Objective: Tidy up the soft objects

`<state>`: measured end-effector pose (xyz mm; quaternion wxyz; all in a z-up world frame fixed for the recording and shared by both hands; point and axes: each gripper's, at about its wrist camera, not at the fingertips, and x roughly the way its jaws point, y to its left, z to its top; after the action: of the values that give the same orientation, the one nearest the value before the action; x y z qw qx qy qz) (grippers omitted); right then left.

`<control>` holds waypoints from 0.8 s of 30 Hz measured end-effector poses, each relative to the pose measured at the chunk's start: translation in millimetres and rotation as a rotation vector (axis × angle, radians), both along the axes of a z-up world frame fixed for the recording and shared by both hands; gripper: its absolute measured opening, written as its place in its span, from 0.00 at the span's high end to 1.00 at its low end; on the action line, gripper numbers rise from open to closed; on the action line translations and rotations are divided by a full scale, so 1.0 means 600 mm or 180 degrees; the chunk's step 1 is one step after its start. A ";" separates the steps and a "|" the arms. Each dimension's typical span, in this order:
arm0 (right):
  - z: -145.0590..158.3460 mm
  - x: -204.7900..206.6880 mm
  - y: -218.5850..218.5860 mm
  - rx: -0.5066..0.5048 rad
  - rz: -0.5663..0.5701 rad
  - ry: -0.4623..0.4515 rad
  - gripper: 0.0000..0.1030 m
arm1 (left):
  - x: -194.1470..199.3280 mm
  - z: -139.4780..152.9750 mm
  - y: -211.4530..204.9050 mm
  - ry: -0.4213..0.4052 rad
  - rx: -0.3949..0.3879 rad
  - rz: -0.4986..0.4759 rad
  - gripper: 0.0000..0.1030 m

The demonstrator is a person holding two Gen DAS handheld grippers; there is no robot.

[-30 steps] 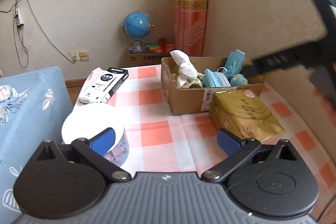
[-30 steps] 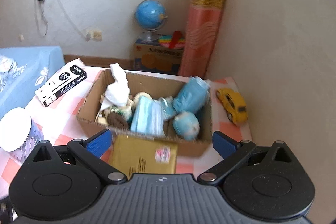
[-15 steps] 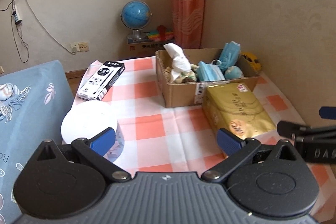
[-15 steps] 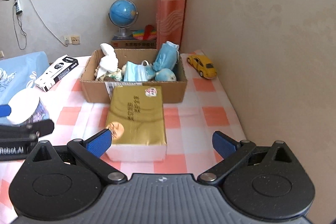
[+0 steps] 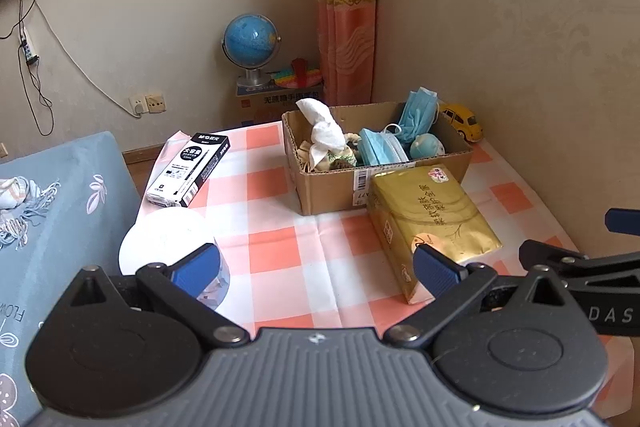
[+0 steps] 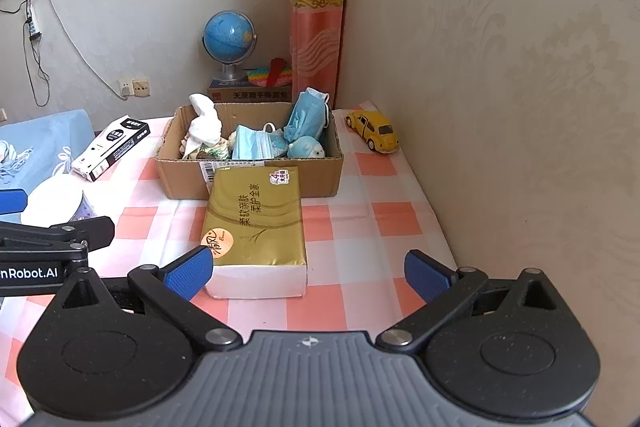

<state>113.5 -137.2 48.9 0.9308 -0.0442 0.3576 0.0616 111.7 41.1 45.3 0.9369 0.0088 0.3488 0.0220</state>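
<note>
**Q:** Orange-and-white checked cloth (image 6: 352,215) covers the table against a beige wall. What sits on it?

**A:** A cardboard box (image 6: 256,183) at the far side holds blue face masks (image 6: 256,145) and a crumpled white cloth (image 6: 204,127). A gold tissue pack (image 6: 254,219) lies just in front, touching the box's near wall. A yellow toy car (image 6: 374,131) stands right of the box; a black-and-white carton (image 5: 188,169) and a white-lidded jar (image 5: 168,243) lie to the left.

**Q:** And the tools?

**A:** Both hang over the near edge with nothing between their pads. The left gripper (image 5: 316,269) is spread wide, the jar by its left finger and the pack's corner by its right. The right gripper (image 6: 308,275) gapes just as wide, with the pack's near end just ahead of its left finger.
</note>
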 end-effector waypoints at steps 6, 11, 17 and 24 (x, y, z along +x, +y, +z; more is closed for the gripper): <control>0.001 -0.003 -0.001 0.0007 -0.0013 0.0001 0.00 | -0.001 0.002 -0.002 0.0001 0.0011 -0.0002 0.01; 0.001 -0.003 -0.002 0.0012 -0.0017 -0.0007 0.00 | -0.001 0.002 -0.002 0.0002 0.0013 0.0000 0.01; 0.002 -0.003 -0.002 0.0009 -0.0011 -0.0009 0.00 | -0.004 0.003 -0.002 0.0002 0.0023 -0.0004 0.01; 0.002 -0.004 -0.002 0.0010 -0.0007 -0.0014 0.00 | -0.005 0.005 -0.002 -0.0005 0.0040 0.0001 0.01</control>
<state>111.3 -138.3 50.4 0.9317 -0.0425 0.3555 0.0611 108.7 40.1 48.1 0.9371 0.0146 0.3479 0.0243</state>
